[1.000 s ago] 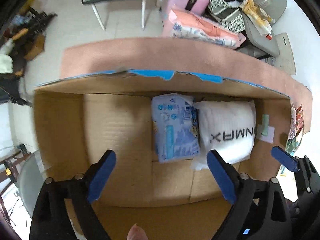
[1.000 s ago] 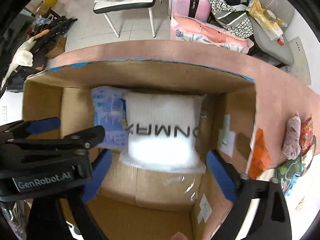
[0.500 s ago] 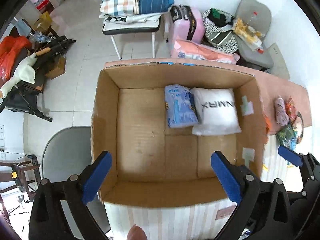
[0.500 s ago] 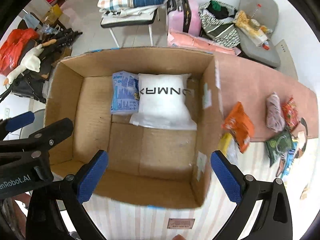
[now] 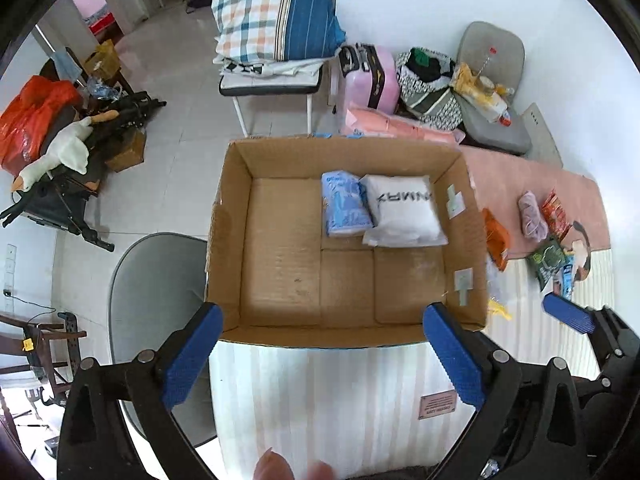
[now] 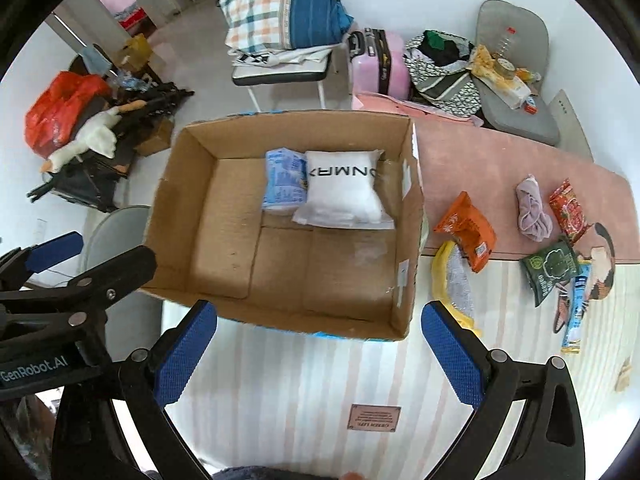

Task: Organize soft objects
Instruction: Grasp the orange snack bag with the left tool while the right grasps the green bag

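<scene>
An open cardboard box [image 5: 232,240] [image 6: 408,216] stands on the bed. Inside at its far side lie a blue tissue pack [image 5: 345,209] [image 6: 283,186] and a white pillow pack [image 5: 404,212] [image 6: 343,194]. To the right of the box lie an orange snack bag [image 6: 466,230], a yellow-edged cloth [image 6: 456,280], a pink cloth [image 6: 532,210], a red packet [image 6: 568,212], a green packet [image 6: 554,268] and a blue stick pack [image 6: 576,308]. My left gripper [image 5: 320,356] and right gripper [image 6: 318,352] are open and empty, held above the near edge of the box.
A striped white bedcover [image 6: 312,384] lies in front of the box and a pink sheet [image 6: 480,160] beyond it. A grey chair [image 5: 156,280] stands left of the bed. On the floor beyond are a chair with pillows [image 5: 276,20], a pink suitcase [image 5: 372,76] and clutter.
Both grippers have pulled up and back out of the box, so the whole box and the items to its right now show. The two packs stay in the box.
</scene>
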A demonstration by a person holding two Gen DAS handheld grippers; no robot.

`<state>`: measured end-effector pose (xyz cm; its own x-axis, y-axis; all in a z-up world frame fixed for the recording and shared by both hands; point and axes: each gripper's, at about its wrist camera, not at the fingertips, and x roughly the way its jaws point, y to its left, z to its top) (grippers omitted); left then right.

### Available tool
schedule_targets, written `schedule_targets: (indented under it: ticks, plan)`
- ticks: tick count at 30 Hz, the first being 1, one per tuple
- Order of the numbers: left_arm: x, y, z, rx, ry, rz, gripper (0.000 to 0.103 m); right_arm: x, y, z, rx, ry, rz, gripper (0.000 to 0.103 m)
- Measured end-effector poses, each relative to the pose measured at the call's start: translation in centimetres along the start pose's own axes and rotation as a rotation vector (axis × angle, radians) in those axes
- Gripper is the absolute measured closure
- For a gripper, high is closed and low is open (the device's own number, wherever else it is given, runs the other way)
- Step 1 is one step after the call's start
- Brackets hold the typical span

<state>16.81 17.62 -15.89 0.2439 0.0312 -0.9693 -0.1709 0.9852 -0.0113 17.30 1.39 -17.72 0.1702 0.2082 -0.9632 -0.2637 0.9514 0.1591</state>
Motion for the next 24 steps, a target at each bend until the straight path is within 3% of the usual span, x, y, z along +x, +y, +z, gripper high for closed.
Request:
schedule_targets:
  ticks: [6, 10, 18, 21, 24]
  plan:
    - [-1.3, -5.3, 0.6, 0.047, -0.061, 0.048, 0.000, -1.2, -4.7, -0.3, 0.023, -0.009, 0.045, 0.000]
    - [-0.3, -10.8, 1.8, 0.087, -0.040, 0.024, 0.000, -2.0, -12.3, -0.3, 0.139, 0.005, 0.006, 0.000]
    - [8.6, -23.5, 5.5, 0.087, 0.160, -0.089, 0.000, 1.0, -32.1, -0.3, 0.501, 0.049, -0.075, 0.000]
    - [13.2, -26.5, 7.4, 0.034, 0.279, -0.122, 0.001, 3.9, -38.5, -0.1, 0.633, 0.080, -0.074, 0.000]
    - [17.7, -28.1, 8.9, -0.032, 0.370, -0.115, 0.003, 7.4, -43.0, 0.4, 0.743, 0.124, -0.058, 0.006]
